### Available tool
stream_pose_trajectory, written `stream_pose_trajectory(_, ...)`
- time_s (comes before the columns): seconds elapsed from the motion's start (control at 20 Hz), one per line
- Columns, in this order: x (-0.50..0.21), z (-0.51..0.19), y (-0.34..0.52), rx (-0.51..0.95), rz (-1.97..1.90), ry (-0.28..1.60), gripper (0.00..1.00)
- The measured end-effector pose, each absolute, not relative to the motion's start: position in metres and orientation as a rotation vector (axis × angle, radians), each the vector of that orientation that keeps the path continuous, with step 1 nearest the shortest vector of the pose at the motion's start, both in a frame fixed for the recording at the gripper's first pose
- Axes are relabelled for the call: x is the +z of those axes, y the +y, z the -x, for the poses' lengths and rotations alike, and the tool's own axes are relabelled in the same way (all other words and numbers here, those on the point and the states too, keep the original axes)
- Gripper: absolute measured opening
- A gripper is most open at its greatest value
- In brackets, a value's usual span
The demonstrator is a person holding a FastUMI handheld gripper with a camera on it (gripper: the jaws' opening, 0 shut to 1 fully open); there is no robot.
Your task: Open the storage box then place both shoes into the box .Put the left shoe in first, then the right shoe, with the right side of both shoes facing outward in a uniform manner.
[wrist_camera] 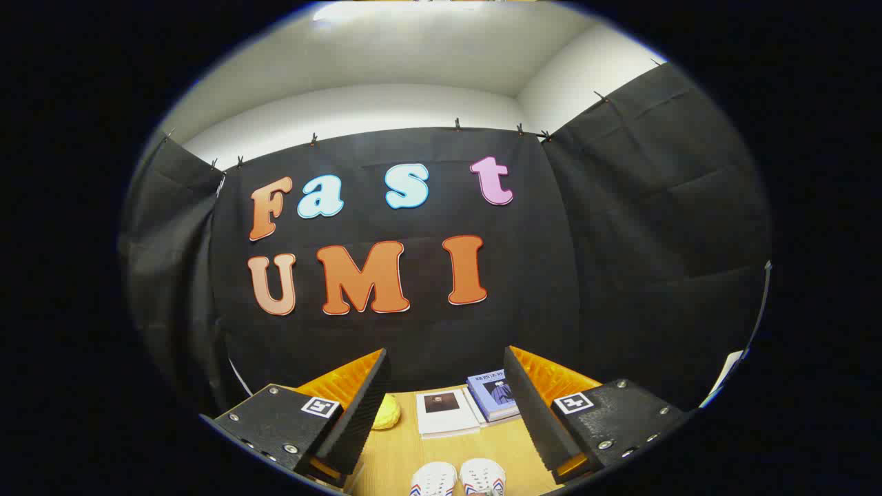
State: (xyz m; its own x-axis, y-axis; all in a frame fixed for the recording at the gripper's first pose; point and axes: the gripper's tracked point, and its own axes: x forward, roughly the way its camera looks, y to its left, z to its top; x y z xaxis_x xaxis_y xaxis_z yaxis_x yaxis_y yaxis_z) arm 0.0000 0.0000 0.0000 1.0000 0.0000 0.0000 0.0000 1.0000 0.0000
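The gripper (446, 406) is held level, its two fingers (358, 413) spread wide apart with nothing pressed between them.

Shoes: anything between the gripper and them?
Nothing visible. The gripper is open and raised above the table; the shoes lie side by side below the gap between its fingers. Books lie beyond them.
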Motion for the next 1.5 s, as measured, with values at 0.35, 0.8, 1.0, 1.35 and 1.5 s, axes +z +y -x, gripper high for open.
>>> stream_pose_trajectory(0.35,0.005,-0.007,-0.009,0.002,-0.002,0.007,0.97)
stream_pose_trajectory(0.8,0.002,-0.011,-0.020,-0.019,0.061,0.016,0.97)
stream_pose_trajectory(1.0,0.001,-0.012,-0.019,-0.014,0.075,0.023,0.97)
stream_pose_trajectory(1.35,-0.004,-0.013,-0.021,-0.011,0.071,0.038,0.97)
stream_pose_trajectory(1.5,-0.010,-0.014,-0.021,-0.002,0.052,0.052,0.97)
